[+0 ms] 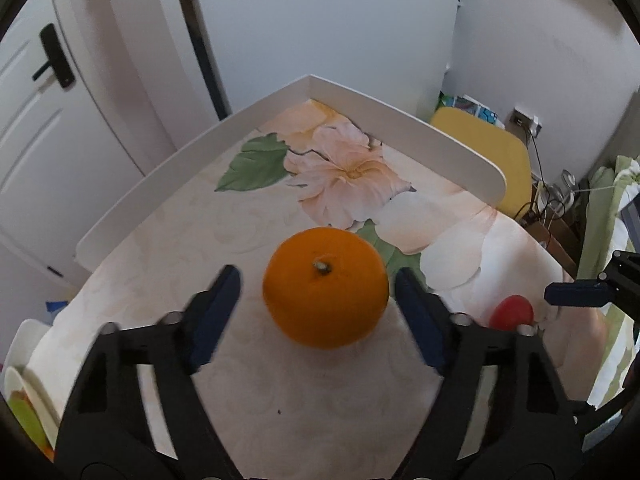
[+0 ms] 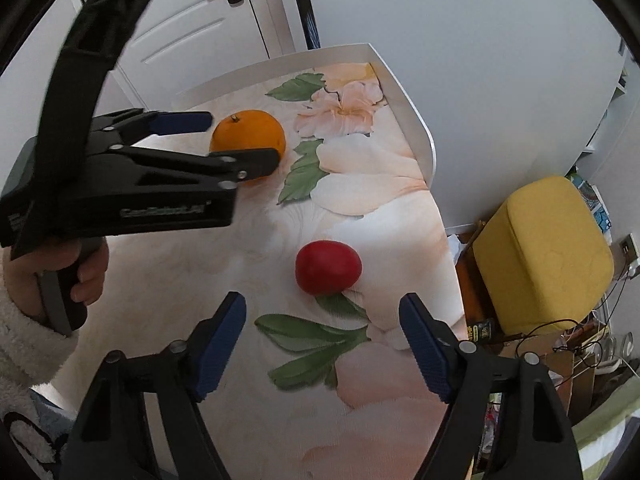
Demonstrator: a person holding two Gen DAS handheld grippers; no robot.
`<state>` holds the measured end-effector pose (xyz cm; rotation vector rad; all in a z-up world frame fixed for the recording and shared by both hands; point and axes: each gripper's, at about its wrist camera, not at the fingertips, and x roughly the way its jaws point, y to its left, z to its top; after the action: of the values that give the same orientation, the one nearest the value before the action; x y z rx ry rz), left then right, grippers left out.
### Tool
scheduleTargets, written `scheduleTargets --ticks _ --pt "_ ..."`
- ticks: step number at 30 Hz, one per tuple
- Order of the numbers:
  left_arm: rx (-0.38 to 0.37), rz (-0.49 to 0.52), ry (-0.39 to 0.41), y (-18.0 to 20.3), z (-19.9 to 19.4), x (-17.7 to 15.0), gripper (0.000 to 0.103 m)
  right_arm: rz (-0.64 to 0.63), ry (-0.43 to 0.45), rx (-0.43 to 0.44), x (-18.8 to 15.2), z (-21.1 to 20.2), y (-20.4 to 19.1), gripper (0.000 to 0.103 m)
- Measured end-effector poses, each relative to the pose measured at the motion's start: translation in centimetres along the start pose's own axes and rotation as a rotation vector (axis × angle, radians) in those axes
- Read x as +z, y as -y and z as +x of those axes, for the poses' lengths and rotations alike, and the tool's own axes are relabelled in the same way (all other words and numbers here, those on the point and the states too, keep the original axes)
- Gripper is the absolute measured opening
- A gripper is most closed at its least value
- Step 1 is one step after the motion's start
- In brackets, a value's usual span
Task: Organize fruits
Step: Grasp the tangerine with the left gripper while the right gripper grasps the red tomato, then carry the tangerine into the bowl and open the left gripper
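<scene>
The left gripper (image 1: 318, 312) straddles the round, stemmed orange fruit (image 1: 326, 288) on the floral tablecloth (image 1: 248, 220), jaws spread and apparently untouching, needing only closure, while the right gripper (image 2: 322, 350), also spread, hovers near the smooth red fruit (image 2: 328, 267).

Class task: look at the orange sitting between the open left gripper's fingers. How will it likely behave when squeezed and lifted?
The orange is round, so it would probably roll on the flowered cloth if nudged off-centre. Its skin looks smooth, so the left gripper might slip unless it closes across the widest part. It seems firm, likely tolerating a moderate squeeze.
</scene>
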<state>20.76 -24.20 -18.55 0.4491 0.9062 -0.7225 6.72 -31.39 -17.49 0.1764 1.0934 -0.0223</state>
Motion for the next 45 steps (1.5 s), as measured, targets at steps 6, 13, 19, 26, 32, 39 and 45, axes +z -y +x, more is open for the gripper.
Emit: scheduleTargets --ticks 6,13,19,26,32,39,45 --pt "-0.016 0.026 -0.008 0.3 0.3 0.0 0.068 0.002 -0.016 -0.005 0.3 0.6 0.1 0.062" --pt "-0.011 0.011 -0.019 -0.3 0.1 -0.3 0.067 -0.010 -0.018 -0.021 0.9 1.0 0.1 0.052" --pt "0.004 -0.014 -0.028 -1.1 -0.4 -1.0 0.067 -0.020 -0.022 -0.025 1.1 1.1 0.0 0.046" --pt "0.026 -0.048 -0.032 -1.4 -0.9 -2.0 0.067 -0.056 -0.015 -0.034 1.5 1.5 -0.4 0.043" --pt "0.063 -0.092 -0.043 -1.8 -1.8 -3.1 0.067 -0.094 -0.002 -0.041 1.9 1.7 -0.6 0.033" --pt "0.102 -0.174 -0.024 -2.5 -4.4 -4.1 0.067 -0.143 0.019 -0.008 2.0 0.2 -1.2 0.033" --pt "0.150 -0.260 0.012 -3.4 -8.1 -5.0 0.067 -0.209 0.035 0.040 3.0 -1.6 -2.8 0.033"
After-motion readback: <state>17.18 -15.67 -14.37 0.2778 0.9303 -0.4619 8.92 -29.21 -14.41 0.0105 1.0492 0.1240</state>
